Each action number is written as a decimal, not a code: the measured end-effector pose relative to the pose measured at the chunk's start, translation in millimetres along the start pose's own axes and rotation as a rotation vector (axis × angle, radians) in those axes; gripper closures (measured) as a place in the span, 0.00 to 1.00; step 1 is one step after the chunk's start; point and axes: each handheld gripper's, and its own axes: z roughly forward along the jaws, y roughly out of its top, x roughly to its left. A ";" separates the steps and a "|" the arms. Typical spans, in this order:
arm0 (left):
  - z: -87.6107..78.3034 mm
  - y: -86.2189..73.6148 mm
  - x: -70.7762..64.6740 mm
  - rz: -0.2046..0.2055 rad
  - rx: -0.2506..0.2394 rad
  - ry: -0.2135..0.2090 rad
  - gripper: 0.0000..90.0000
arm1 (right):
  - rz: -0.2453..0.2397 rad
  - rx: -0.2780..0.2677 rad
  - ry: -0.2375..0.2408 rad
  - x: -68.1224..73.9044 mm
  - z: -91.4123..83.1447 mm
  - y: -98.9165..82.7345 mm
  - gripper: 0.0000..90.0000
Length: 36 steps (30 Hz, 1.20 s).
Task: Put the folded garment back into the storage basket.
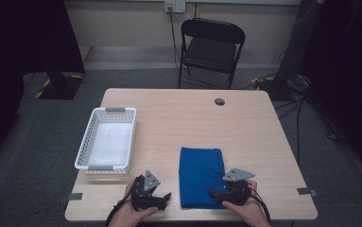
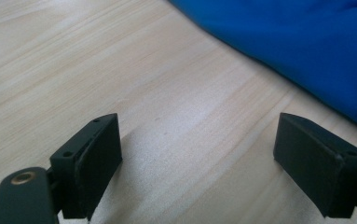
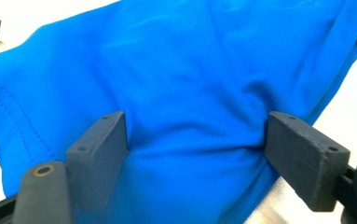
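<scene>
A folded blue cloth point(image 1: 200, 175) lies on the wooden table point(image 1: 178, 118) near its front edge. My right gripper point(image 1: 214, 194) rests on the cloth's near right part, jaws pointing left. In the right gripper view the cloth point(image 3: 190, 70) bulges slightly between the wide-apart jaws of that gripper point(image 3: 195, 144), whose pads do not squeeze it. My left gripper point(image 1: 165, 198) sits just left of the cloth, pointing at it. In the left gripper view its jaws point(image 2: 197, 149) stand open over bare wood, with the cloth's edge point(image 2: 306, 42) just beyond them.
A white perforated basket point(image 1: 115, 110) stands at the table's left side, with a white liner inside. A round cable hole point(image 1: 219, 101) lies in the far part of the tabletop. A black folding chair point(image 1: 211, 47) stands behind the table.
</scene>
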 end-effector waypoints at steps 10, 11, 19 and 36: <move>0.7 0.1 0.9 0.000 0.000 -0.001 0.14 | -0.003 0.009 0.008 -0.6 7.6 7.6 0.23; 0.6 -0.1 0.7 -0.003 -0.001 0.001 0.14 | -0.002 0.004 0.007 -0.4 8.5 7.9 0.23; 0.6 -0.4 2.1 -0.006 0.005 0.007 0.11 | -0.004 0.005 0.010 -0.6 13.9 12.8 0.23; 2.1 -0.9 3.2 -0.019 0.022 0.020 0.01 | 0.002 0.009 0.003 0.7 29.8 27.4 0.23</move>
